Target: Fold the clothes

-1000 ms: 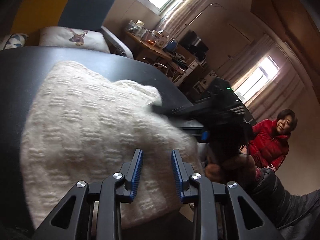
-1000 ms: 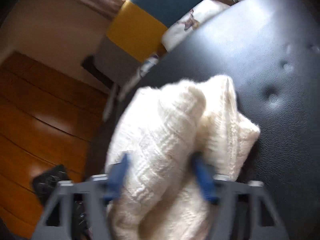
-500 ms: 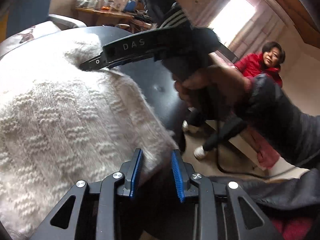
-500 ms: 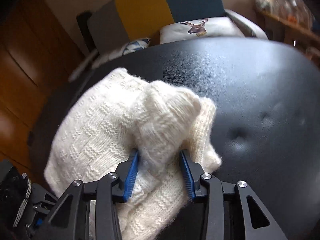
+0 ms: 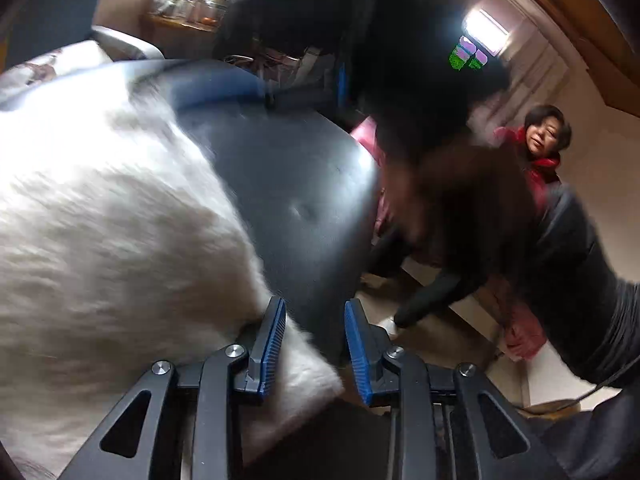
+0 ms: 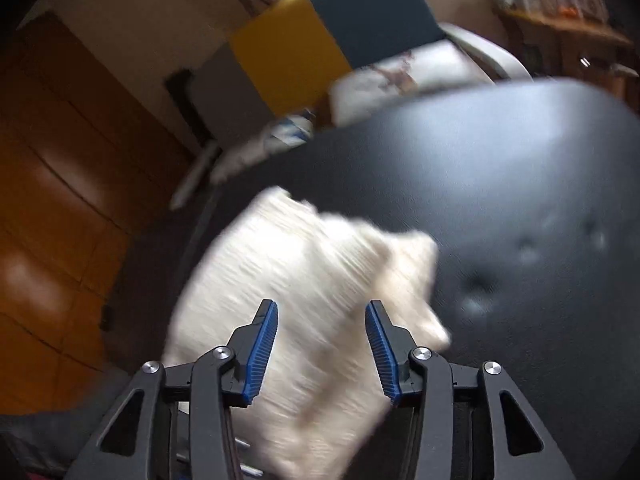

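Observation:
A white knitted sweater (image 5: pixel 120 220) lies folded on the black padded surface (image 5: pixel 288 168). In the left wrist view it fills the left half, and one corner reaches under my left gripper (image 5: pixel 315 344), which is open low over the surface's near edge. A hand (image 5: pixel 460 200) holding the other gripper shows as a dark blur at the upper right. In the right wrist view the sweater (image 6: pixel 312 272) lies flat below my right gripper (image 6: pixel 322 344), whose jaws stand apart above it. Both views are motion-blurred.
The black surface (image 6: pixel 500 184) extends right of the sweater, with dimpled buttons. Behind it stand a yellow and teal chair (image 6: pixel 332 40) and a deer-print pillow (image 6: pixel 408 76). Wooden floor (image 6: pixel 60 200) lies to the left. A person in red (image 5: pixel 540 152) sits at the right.
The right gripper held a bunched fold of the sweater between its pads half a second ago; the fold now lies flat and the gripper has pulled back. The left gripper has swung right along the sweater's edge.

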`<state>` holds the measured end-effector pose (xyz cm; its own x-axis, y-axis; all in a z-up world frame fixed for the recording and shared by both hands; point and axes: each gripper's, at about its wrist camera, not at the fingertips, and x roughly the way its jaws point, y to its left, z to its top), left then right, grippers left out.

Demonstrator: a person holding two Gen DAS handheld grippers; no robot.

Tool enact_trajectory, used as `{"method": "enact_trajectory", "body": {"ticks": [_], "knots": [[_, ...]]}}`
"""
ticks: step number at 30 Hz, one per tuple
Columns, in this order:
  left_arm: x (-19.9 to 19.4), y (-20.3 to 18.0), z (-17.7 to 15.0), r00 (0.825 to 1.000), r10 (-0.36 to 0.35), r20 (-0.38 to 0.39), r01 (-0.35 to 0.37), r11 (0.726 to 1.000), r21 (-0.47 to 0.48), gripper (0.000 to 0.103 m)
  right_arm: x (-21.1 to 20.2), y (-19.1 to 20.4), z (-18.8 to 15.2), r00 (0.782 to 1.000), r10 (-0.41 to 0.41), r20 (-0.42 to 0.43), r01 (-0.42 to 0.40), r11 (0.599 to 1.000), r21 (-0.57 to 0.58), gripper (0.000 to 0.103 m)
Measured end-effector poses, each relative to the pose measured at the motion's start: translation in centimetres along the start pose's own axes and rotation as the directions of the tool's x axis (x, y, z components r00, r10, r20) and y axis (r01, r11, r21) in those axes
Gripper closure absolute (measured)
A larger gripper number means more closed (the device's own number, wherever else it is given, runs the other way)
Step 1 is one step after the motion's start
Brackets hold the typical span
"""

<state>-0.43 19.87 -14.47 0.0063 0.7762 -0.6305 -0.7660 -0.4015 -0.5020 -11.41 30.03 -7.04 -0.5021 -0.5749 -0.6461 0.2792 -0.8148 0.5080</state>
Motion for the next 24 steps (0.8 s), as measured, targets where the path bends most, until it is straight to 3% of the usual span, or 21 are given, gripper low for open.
{"method": "enact_trajectory", "body": {"ticks": [4, 8, 11, 14, 16, 18, 20, 22, 24], "knots": [[0.7, -0.9, -0.3, 1.000, 0.015, 0.004, -0.015, 1.000, 0.015, 0.073, 2.2, 2.6, 2.0, 0.999, 0.044, -0.028, -0.047, 0.995, -0.092, 0.052], [0.8, -1.5, -0.6, 0.999, 0.040, 0.014, -0.041, 0.999, 0.030, 0.073, 7.1, -1.3, 0.5, 0.983, -0.113, -0.144, 0.106, 0.993, -0.056, 0.053], [0.3, -1.9, -0.7, 0.998, 0.051, 0.033, -0.052, 0.998, 0.021, 0.073, 7.3, -4.6, -1.0, 0.997, -0.012, -0.074, 0.016, 0.998, 0.056, 0.056], [-1.6, -2.3, -0.6, 0.996, 0.063, 0.062, -0.062, 0.998, -0.012, 0.073, 6.8, -4.5, -1.6, 0.999, -0.022, -0.044, 0.025, 0.998, 0.061, 0.056], [-4.0, -2.8, -0.4, 0.985, 0.127, 0.114, -0.127, 0.992, -0.010, 0.073, 6.9, -4.6, -1.6, 0.999, -0.020, -0.032, 0.022, 0.997, 0.070, 0.056], [-6.9, -3.0, -0.1, 0.959, 0.224, 0.174, -0.224, 0.974, -0.022, 0.073, 7.0, -4.7, -1.7, 1.000, -0.020, -0.023, 0.022, 0.997, 0.078, 0.056], [-9.6, -3.0, 0.2, 0.919, 0.325, 0.224, -0.325, 0.945, -0.041, 0.072, 7.1, -4.7, -1.8, 1.000, -0.026, -0.015, 0.027, 0.996, 0.083, 0.056], [-11.7, -2.4, 0.5, 0.862, 0.447, 0.239, -0.444, 0.893, -0.067, 0.072, 7.0, -4.6, -1.7, 0.999, -0.033, -0.007, 0.033, 0.995, 0.092, 0.056], [-13.8, -1.1, 0.5, 0.792, 0.565, 0.233, -0.553, 0.824, -0.119, 0.072, 6.7, -4.5, -1.5, 0.999, -0.044, -0.005, 0.044, 0.994, 0.103, 0.055]]}}
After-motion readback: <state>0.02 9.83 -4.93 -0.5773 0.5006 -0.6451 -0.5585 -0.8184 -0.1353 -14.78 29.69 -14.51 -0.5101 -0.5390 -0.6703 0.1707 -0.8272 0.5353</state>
